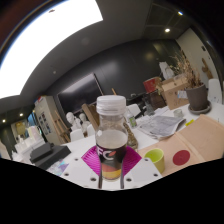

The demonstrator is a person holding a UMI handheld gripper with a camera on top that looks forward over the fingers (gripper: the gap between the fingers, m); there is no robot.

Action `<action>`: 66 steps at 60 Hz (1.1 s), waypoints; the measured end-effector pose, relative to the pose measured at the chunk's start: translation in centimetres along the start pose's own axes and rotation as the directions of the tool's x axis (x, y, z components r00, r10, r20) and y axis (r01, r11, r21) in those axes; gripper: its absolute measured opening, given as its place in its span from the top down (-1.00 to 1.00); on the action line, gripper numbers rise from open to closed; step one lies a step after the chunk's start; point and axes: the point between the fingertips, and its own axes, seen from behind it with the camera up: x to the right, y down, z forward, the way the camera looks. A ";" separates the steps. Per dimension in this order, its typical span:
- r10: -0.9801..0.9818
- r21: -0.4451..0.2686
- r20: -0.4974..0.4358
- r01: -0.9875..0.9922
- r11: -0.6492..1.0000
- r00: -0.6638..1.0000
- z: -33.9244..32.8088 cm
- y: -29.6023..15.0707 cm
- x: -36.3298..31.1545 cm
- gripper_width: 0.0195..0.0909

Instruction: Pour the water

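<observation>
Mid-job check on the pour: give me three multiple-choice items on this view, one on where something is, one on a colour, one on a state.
1. Where is the bottle?
A. Between the fingers of the tool
B. Lying on the table beside the red coaster
C. Inside the green cup

2. What colour is the bottle's cap?
A. Red
B. White
C. Black

3. How does the bottle stand?
A. Upright, cap on
B. Tipped over the cup, cap off
C. Upside down

Answers: 1 A, the bottle rises straight up from between the two pink pads; 2 B, the cap on top shows white against the dark wall; 3 A, the neck points up and the cap sits on it, with the liquid low in the bottle.
</observation>
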 end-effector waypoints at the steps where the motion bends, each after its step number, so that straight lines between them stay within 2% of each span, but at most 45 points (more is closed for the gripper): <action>1: 0.042 0.005 0.014 -0.042 0.999 0.999 0.5 -0.4 -0.4 0.89; 9: 0.465 -0.020 0.096 -0.465 0.885 0.880 3.9 -1.9 -2.3 0.89; 19: 0.879 -0.113 0.131 -0.874 0.473 0.459 7.6 -1.1 -1.5 0.90; 29: 0.989 -0.164 0.079 -0.977 0.137 0.125 10.2 1.6 -0.2 0.89; 38: 0.999 -0.170 0.047 -0.985 0.016 0.008 10.5 3.0 0.3 0.90; 45: 1.000 -0.174 0.030 -0.985 0.001 -0.004 10.8 3.7 0.5 0.90; 52: 0.999 -0.182 0.016 -0.982 0.054 0.052 10.8 3.9 0.4 0.89; 57: 0.984 -0.186 0.037 -0.966 0.180 0.176 10.1 2.4 0.3 0.90; 62: 0.918 -0.171 0.072 -0.902 0.396 0.390 9.8 0.2 0.1 0.90; 66: 0.795 -0.127 0.098 -0.785 0.607 0.599 9.1 -2.7 0.8 0.89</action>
